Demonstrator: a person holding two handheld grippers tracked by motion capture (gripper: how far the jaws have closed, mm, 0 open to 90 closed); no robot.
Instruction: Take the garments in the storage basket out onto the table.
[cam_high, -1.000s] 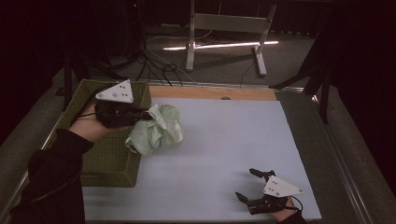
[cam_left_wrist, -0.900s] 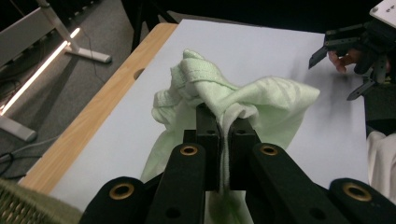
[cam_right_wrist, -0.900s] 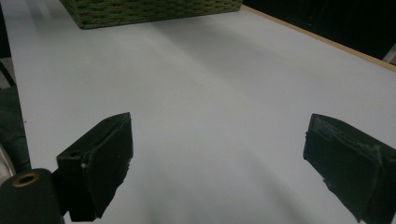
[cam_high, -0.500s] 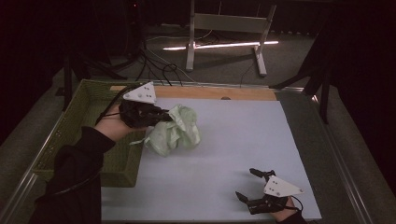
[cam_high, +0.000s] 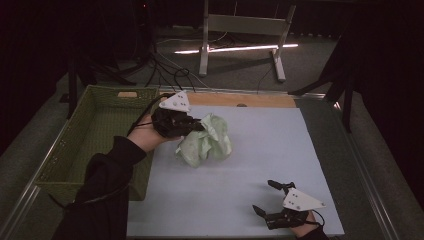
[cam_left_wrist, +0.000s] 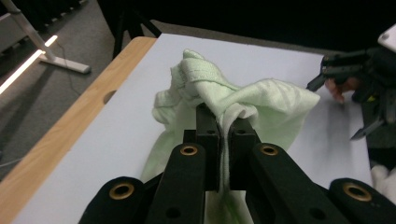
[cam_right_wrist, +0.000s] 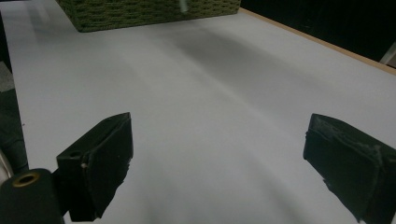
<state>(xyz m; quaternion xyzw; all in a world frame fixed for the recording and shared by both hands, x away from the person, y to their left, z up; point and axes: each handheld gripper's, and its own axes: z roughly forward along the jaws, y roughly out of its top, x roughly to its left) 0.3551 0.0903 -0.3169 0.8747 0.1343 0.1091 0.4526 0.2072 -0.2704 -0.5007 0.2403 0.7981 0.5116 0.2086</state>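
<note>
Down at the near edge of the bench (cam_high: 250, 200) the right gripper (cam_high: 272, 198) just sits there with its jaws spread wide and nothing in them. Further up, the left gripper (cam_left_wrist: 223, 122) is pinching a pale mint-green cloth (cam_high: 206, 141), all crumpled and bunched with a stitched hem showing, hanging just above the white surface beside the green woven basket (cam_high: 90, 135).

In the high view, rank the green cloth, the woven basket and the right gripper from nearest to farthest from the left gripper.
1. Green cloth: pinched in the left gripper, hanging just right of it over the white mat.
2. Woven basket: just to its left, at the table's left edge.
3. Right gripper: farthest, near the table's front right corner.
</note>
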